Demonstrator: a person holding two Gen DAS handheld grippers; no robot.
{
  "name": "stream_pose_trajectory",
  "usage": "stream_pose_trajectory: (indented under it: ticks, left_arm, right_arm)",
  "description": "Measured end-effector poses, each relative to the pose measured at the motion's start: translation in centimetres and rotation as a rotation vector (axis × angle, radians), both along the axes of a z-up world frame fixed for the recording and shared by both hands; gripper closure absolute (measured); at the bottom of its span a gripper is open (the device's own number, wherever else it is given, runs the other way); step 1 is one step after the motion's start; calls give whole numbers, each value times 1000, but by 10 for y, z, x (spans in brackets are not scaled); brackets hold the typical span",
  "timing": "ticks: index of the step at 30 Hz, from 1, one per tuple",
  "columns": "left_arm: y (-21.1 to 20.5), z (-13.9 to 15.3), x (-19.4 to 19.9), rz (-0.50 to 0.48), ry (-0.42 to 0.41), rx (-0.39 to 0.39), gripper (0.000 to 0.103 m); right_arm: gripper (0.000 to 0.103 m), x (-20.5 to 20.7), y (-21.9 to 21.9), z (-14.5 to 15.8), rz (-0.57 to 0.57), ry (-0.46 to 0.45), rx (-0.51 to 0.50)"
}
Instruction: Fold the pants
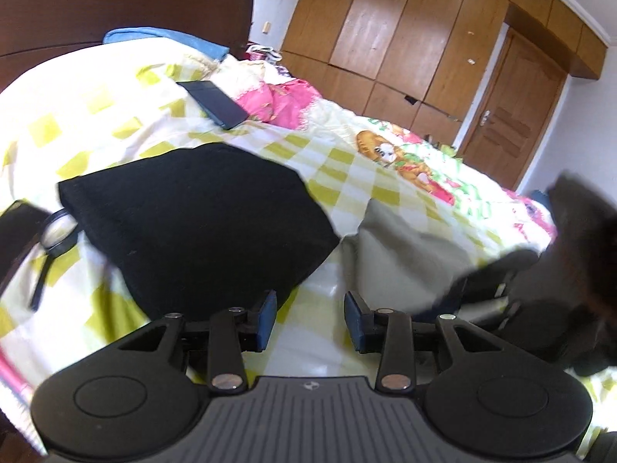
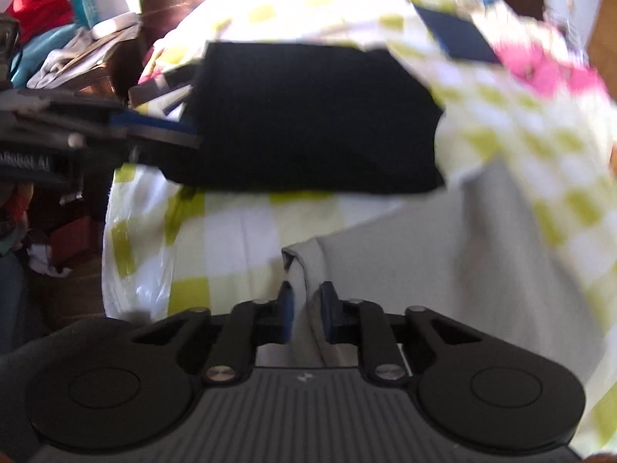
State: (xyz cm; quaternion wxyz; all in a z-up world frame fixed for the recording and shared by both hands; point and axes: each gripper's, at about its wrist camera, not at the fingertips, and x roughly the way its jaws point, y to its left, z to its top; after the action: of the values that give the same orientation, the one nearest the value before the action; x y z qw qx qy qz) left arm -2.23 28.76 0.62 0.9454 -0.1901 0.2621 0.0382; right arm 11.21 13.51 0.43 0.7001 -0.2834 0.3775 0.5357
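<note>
The pale grey cotton pants [image 2: 424, 254] lie flat on the yellow-and-white checked bedsheet [image 1: 115, 123], near the bed's front edge and just beside a folded black garment [image 1: 193, 223] that looks already finished. The right gripper [image 2: 306, 312] has a raised edge fold of the grey cloth standing between its narrowed blue pads [image 2: 286, 308]; whether they truly pinch it is hard to tell through the blur, but the gap is slim. The left gripper [image 1: 310, 318] hovers over bare sheet between the two garments, jaws wide and holding nothing. This looks like the start of a fold: one edge taken, the other not yet. Next, the left gripper likely needs a matching grip along the same edge. Farther back lie a dark flat phone [image 1: 218, 104] and a magnifying glass [image 1: 58, 231].
</note>
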Motion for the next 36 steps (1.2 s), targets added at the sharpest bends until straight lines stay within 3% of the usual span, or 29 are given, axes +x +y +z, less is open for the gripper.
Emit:
stream_pose_trajectory:
  ticks: [2, 4, 7, 10, 16, 19, 23, 27, 29, 32, 35, 36]
  left_arm:
    - [0, 3, 14, -33, -23, -11, 52]
    - [-5, 7, 33, -71, -36, -5, 51]
    - [-24, 7, 67, -136, -25, 39, 49]
    - [-34, -5, 93, -184, -2, 0, 49]
    - [-52, -45, 105, -151, 188, 33, 48]
    - [-48, -55, 91, -100, 199, -26, 43]
    - [-48, -54, 86, -68, 201, -54, 43]
    - [-55, -50, 89, -80, 197, 0, 43]
    - [-55, -51, 87, -76, 197, -4, 43]
    - [-55, -54, 80, -63, 185, -24, 43]
    - [-58, -55, 72, -36, 171, -44, 43]
    - [-60, -55, 70, -29, 166, -45, 43]
  right_arm:
    - [80, -11, 2, -4, 32, -55, 1]
    - [66, -12, 1, -3, 19, -24, 17]
    - [69, -6, -15, 9, 8, 33, 63]
    - [69, 3, -44, 25, -33, 57, 90]
    - [69, 72, -82, 43, -289, 6, 166]
    - [67, 112, -65, 34, -303, -47, 168]
    - [68, 143, -38, 22, -257, -8, 180]
    - [69, 122, -26, 31, -137, -10, 288]
    - [69, 108, -13, 24, -83, -37, 271]
    - [71, 119, 16, -6, -129, -34, 158]
    - [72, 141, 28, -14, -247, 74, 190]
    - [72, 144, 31, -11, -271, 72, 205]
